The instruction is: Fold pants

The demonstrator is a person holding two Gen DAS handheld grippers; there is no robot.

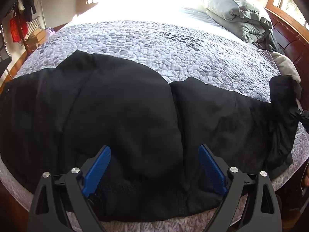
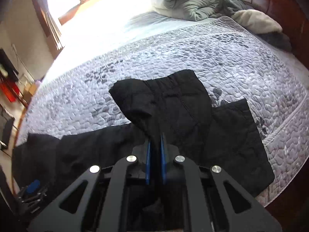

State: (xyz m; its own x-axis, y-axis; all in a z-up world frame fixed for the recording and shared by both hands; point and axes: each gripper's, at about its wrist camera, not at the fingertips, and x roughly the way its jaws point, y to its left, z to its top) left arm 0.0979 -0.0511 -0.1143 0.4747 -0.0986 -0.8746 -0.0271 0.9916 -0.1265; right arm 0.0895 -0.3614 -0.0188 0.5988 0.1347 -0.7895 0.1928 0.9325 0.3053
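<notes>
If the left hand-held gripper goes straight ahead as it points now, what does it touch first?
Most likely the black pants: the open left hand-held gripper points down at them, and they lie spread on the quilted bedspread. How far off the cloth is remains unclear.

No lettering, label, brand, number or sign is showing legibly in either view. The red hanging item [image 1: 17,29] at the far left of the room is appearing only as a blurred red shape, and any marks on it are too small to make out. The cardboard boxes [image 1: 36,35] beside it are showing no print that can be read. The black pants [image 1: 119,119] and the quilt [image 1: 173,50] are carrying no visible tag or wording.
</notes>
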